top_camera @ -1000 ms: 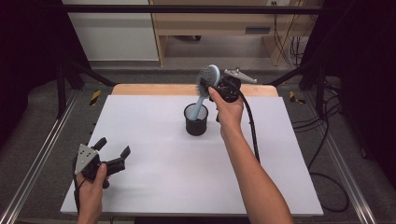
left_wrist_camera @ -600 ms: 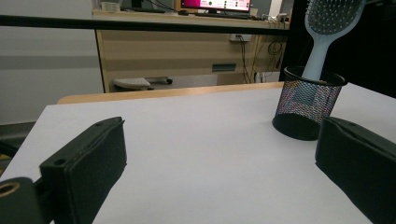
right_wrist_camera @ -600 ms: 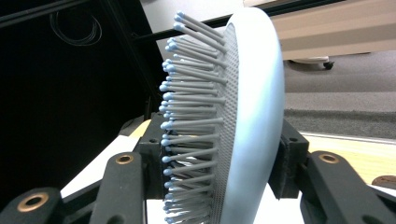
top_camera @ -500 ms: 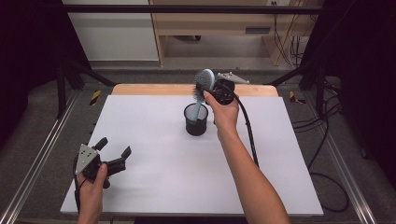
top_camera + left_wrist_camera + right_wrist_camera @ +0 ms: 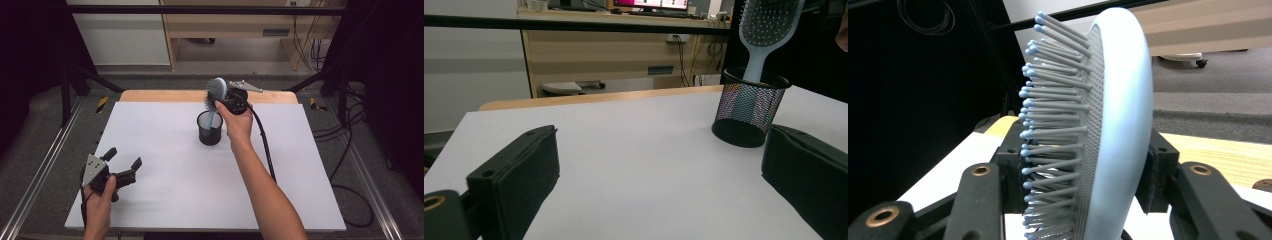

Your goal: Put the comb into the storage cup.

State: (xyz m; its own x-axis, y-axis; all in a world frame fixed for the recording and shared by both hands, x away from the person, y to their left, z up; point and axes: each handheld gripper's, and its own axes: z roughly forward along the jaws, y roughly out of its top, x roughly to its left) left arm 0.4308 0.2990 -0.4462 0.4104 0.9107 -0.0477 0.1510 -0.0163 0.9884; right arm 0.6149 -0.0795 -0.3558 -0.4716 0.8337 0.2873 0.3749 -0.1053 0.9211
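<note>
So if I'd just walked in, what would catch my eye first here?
Probably the pale blue hairbrush near the table's far edge, its head clamped in the right gripper while its handle stands inside a black mesh cup. Next, the left gripper, jaws wide apart with nothing in them, at the near left corner of the white table.

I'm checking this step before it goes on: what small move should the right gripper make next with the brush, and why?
Probably open the right gripper and let go. The light blue paddle hairbrush already stands handle-down in the black mesh cup, while the jaws clamp its head, one on the bristles, one on the back. The left gripper rests open, well away.
</note>
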